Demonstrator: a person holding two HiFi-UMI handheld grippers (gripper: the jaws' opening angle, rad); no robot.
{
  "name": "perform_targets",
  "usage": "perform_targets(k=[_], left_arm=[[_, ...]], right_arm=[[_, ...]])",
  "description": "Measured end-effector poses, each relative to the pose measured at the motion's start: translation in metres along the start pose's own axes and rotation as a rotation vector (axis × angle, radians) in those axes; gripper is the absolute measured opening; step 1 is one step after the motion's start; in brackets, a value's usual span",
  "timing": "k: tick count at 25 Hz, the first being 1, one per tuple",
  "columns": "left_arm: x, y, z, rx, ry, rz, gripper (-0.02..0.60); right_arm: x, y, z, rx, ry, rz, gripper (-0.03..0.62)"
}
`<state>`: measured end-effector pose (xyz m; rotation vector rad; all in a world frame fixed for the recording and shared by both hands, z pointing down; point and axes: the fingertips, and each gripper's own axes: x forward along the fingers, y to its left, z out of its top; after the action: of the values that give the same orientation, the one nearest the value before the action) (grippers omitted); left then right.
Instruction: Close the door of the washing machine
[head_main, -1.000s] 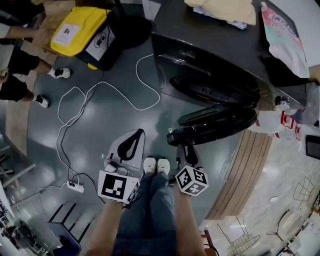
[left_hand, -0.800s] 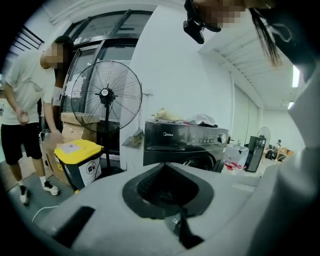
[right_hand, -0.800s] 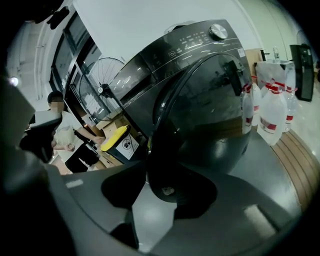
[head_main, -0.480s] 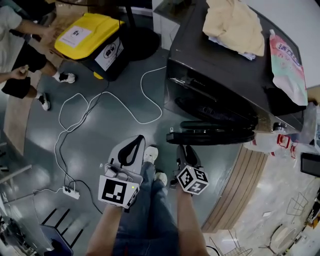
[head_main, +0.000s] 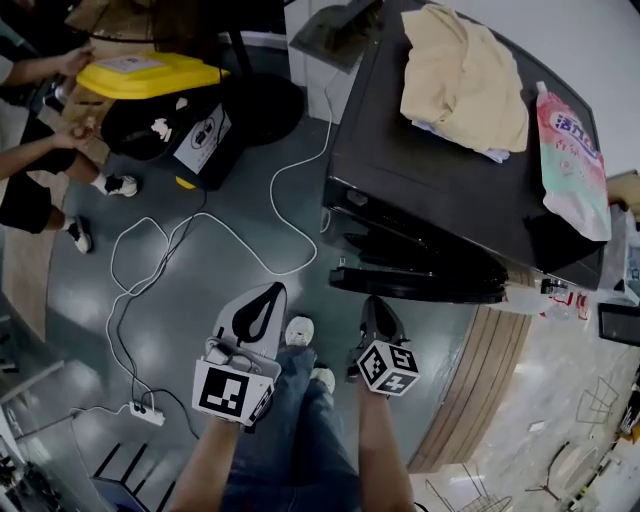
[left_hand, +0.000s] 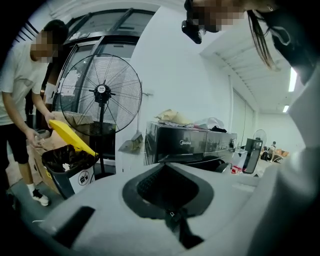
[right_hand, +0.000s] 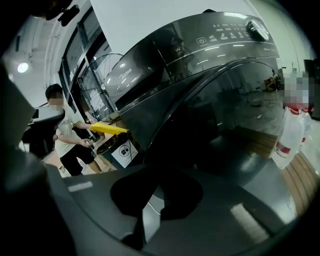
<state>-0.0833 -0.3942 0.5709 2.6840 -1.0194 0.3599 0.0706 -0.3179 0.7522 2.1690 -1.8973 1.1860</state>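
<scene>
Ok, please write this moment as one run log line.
door: open | right gripper: just closed, empty, near door | left gripper: shut, empty

Overhead, low views on washing machine (head_main: 400, 170)

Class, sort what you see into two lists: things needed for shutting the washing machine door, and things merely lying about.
Belongs to the job: black front-loading washing machine; its open dark round door; right gripper, jaws just closed on nothing.
Lying about: beige cloth and pink detergent pouch on the machine; yellow-lidded black bin; white cable.
</scene>
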Motion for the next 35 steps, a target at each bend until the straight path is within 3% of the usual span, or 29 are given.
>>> perform_targets(k=[13, 23, 35], left_arm=[[0.035, 0.011, -0.004, -0.005, 0.028, -0.045, 0.008], [0.054, 0.018, -0.003, -0.009, 0.027, -0.059, 0.008], [0.061, 0.019, -0.002, 0.002, 0.022, -0.069, 0.008]], right_arm=[[0.046, -0.005, 0.042, -0.013, -0.058, -0.026, 0.011], [0.052, -0.007, 0.048, 0.005, -0.088, -0.056, 0.012], [0.053, -0.007, 0.048, -0.034, -0.091, -0.032, 0.012]])
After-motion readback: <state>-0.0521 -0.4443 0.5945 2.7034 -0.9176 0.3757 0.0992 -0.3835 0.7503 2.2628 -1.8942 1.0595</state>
